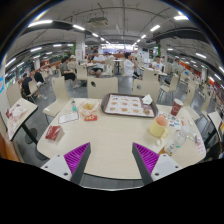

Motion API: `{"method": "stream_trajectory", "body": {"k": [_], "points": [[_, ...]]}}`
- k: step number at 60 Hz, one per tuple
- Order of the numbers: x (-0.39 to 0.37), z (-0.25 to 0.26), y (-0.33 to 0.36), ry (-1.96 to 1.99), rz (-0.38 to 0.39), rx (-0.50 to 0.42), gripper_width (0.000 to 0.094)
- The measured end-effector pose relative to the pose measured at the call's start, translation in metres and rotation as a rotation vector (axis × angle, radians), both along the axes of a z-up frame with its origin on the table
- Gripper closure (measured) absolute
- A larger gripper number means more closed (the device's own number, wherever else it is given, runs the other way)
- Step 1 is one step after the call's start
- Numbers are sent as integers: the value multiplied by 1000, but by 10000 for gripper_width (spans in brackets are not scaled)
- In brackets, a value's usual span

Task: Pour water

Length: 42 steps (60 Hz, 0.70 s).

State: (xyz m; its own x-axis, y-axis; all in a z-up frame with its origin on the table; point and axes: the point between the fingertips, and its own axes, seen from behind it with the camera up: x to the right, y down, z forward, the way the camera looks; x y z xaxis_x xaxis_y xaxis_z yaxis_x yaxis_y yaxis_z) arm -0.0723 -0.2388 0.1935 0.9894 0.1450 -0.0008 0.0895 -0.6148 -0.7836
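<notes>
My gripper (111, 158) is open and empty, its two fingers spread wide above the near part of a round beige table (105, 135). Its purple pads (76, 155) face each other with bare tabletop between them. Beyond the right finger, near the table's right edge, stands a clear plastic bottle (178, 141) beside a yellowish cup (159, 126). A red can or cup (176, 108) stands farther back on the right. Nothing is between the fingers.
A tray with several round items (127, 105) lies at the table's far side. A small red box (54, 132) and food packets (89, 108) lie on the left. Chairs ring the table; a large hall with more tables and people lies beyond.
</notes>
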Motion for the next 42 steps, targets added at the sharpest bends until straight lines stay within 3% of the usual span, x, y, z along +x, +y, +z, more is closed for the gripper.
{"method": "stream_trajectory", "body": {"k": [23, 42], "points": [[110, -44, -18, -31, -39, 40, 87], [244, -102, 15, -33, -194, 114, 90]]}}
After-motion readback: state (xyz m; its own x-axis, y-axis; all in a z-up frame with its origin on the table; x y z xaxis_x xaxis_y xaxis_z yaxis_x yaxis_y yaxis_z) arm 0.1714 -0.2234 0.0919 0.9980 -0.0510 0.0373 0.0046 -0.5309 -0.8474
